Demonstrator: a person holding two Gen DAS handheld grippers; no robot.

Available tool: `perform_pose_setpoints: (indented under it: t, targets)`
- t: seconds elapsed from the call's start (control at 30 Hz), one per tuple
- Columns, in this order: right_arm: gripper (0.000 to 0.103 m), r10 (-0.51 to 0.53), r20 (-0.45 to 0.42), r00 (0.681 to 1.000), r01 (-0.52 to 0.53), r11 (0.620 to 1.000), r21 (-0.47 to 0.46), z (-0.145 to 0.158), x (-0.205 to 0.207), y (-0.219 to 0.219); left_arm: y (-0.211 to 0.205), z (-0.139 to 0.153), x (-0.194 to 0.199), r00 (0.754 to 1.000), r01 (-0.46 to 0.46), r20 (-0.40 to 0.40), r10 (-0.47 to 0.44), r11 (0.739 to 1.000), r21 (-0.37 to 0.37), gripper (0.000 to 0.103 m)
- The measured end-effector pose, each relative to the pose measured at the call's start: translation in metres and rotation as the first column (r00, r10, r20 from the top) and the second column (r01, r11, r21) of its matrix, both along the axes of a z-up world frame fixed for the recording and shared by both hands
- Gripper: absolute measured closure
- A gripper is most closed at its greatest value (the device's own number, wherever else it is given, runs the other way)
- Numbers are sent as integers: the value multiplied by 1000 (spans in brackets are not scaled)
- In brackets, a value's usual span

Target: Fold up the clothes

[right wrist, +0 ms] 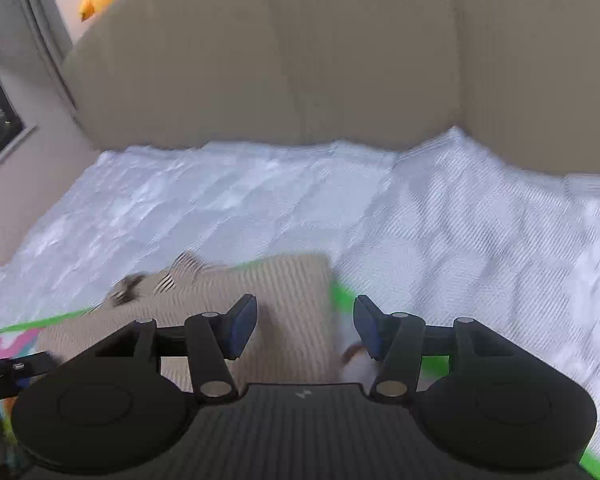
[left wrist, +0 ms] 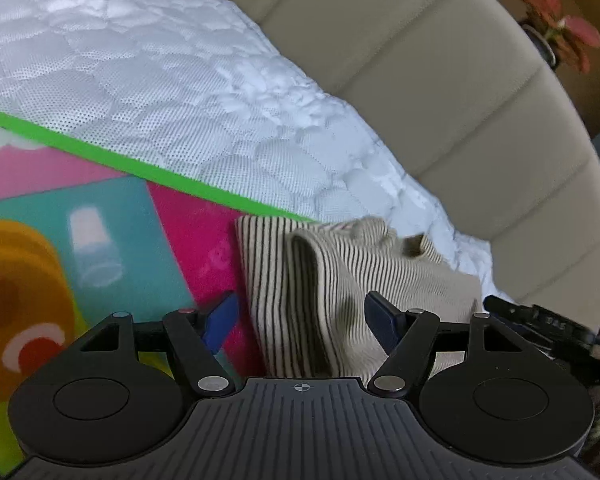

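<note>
Both the left gripper [left wrist: 302, 322] and right gripper [right wrist: 305, 326] spread wide, grasping nothing, above the seemingly folded striped garment [left wrist: 332, 276].

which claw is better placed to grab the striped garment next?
Probably left. The left claw is open and brackets a raised fold of the cream black-striped knit garment. The right claw, also open, sits at its edge.

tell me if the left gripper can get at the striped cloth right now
Probably yes. The left gripper is open, and the striped cloth lies bunched right between and ahead of its fingers on the colourful mat, with nothing covering it.
</note>
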State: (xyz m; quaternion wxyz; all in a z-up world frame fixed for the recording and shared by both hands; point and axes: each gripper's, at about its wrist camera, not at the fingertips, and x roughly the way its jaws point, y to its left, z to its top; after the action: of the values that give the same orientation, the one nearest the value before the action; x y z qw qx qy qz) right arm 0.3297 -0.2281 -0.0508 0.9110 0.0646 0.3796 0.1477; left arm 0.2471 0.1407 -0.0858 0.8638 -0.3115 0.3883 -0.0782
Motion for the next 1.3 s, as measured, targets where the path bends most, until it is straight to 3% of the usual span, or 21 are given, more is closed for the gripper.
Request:
perform_pose_setpoints:
  t: [0.13,0.23,0.3,0.4,0.5,0.6,0.73,0.9,1.0,1.2,1.27,1.3]
  targets:
    - [49,189,109,976,-178,978,-104,20,3,54,3,-4,3,1000,-2,6,2,1000,-26,25]
    - [49,257,113,960,-237,958,-164,12,20,99,5,-3,2,1000,11,20,-10,999,-33,22]
    - [50,250,71,966,-233,954,-187,-8,39,116,11,-4,0,1000,-6,21,7,999,-48,20]
    - [67,245,-17,969,-242,943,-227,-41,59,131,24,-2,-4,998,-60,21,61,996,-62,16]
    - [98,268,32,963,-253,938,-238,-39,49,130,38,-1,-7,992,-120,21,122,989,-91,14]
    - [98,282,107,954,-252,941,-226,-8,19,114,45,-5,-7,989,-146,6,149,975,-167,14]
    - [98,295,150,944,-275,951,-140,40,-44,76,44,7,-16,987,-148,25,160,955,-257,12]
    - [98,302,128,945,-293,952,-85,54,-139,41,31,49,-57,983,-141,77,165,958,-252,8]
    - [98,309,108,945,-302,950,-78,51,-174,28,17,69,-86,989,-103,81,123,970,-219,5]
    - [96,304,108,946,-298,952,-70,54,-209,1,-14,87,-124,999,-32,9,33,999,-18,5]
    - [86,303,109,947,-297,953,-67,56,-220,-8,-24,83,-130,999,-12,-30,13,999,33,5]
    - [71,302,109,947,-296,953,-66,56,-226,-13,-29,81,-132,999,3,-51,0,999,44,5]
